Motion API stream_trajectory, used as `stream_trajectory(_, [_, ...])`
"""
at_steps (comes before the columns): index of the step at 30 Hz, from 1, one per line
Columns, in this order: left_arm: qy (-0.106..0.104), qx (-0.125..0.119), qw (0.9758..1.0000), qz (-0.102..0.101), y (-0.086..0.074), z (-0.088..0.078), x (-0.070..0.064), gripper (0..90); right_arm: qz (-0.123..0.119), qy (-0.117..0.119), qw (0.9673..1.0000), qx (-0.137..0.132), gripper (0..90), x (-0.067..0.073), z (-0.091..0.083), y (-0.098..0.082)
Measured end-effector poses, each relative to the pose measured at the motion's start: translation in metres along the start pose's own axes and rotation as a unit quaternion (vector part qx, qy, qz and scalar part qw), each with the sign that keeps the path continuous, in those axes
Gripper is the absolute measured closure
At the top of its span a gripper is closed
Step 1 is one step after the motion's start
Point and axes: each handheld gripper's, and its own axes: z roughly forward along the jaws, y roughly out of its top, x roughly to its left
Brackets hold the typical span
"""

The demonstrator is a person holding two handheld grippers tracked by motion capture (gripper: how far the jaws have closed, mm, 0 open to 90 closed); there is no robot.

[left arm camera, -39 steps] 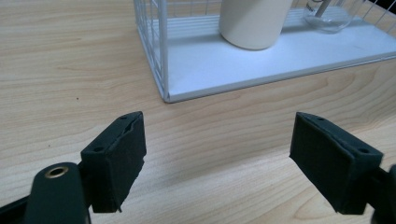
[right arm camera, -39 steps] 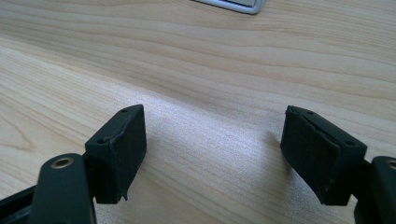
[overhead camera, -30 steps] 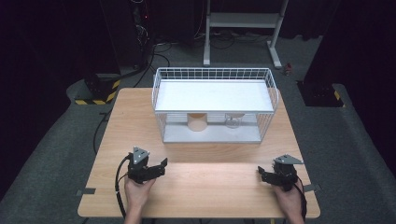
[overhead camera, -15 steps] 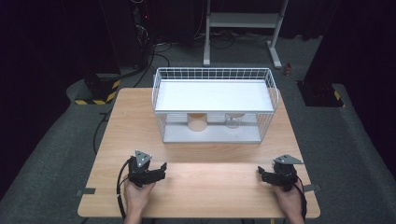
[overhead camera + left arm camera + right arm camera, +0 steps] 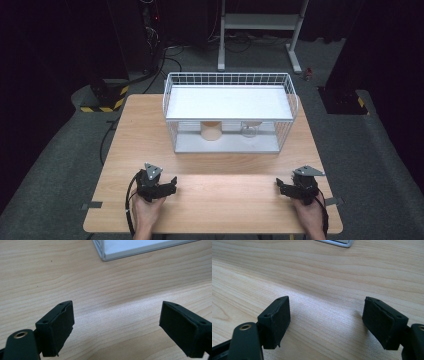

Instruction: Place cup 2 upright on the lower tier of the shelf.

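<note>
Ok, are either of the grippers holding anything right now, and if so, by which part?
Nothing is held. The left gripper has just been opening, with only bare table between its fingers; the right gripper is open over bare wood too.

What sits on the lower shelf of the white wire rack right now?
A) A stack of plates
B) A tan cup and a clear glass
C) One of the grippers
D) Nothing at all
B: in the high view a tan cup and a clear glass stand side by side under the top shelf of the wire rack.
</note>
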Motion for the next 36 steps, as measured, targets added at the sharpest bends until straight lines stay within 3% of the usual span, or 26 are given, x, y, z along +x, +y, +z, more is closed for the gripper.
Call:
stream_trajectory(15, [0.021,0.02,0.9996,0.001,-0.008,0.009,0.006,10.0,0.0,0.0,1.0,0.0,22.6,0.0,0.0,0.0])
stream_trajectory(17, [0.025,0.018,0.9995,-0.007,-0.01,0.011,0.005,9.4,0.0,0.0,1.0,0.0,22.6,0.0,0.0,0.0])
stream_trajectory(26, [0.033,0.026,0.9991,0.001,-0.013,0.015,0.005,9.0,0.0,0.0,1.0,0.0,22.6,0.0,0.0,0.0])
stream_trajectory(36, [0.023,0.022,0.9995,-0.007,-0.014,0.018,0.007,7.2,0.0,0.0,1.0,0.0,22.5,0.0,0.0,0.0])
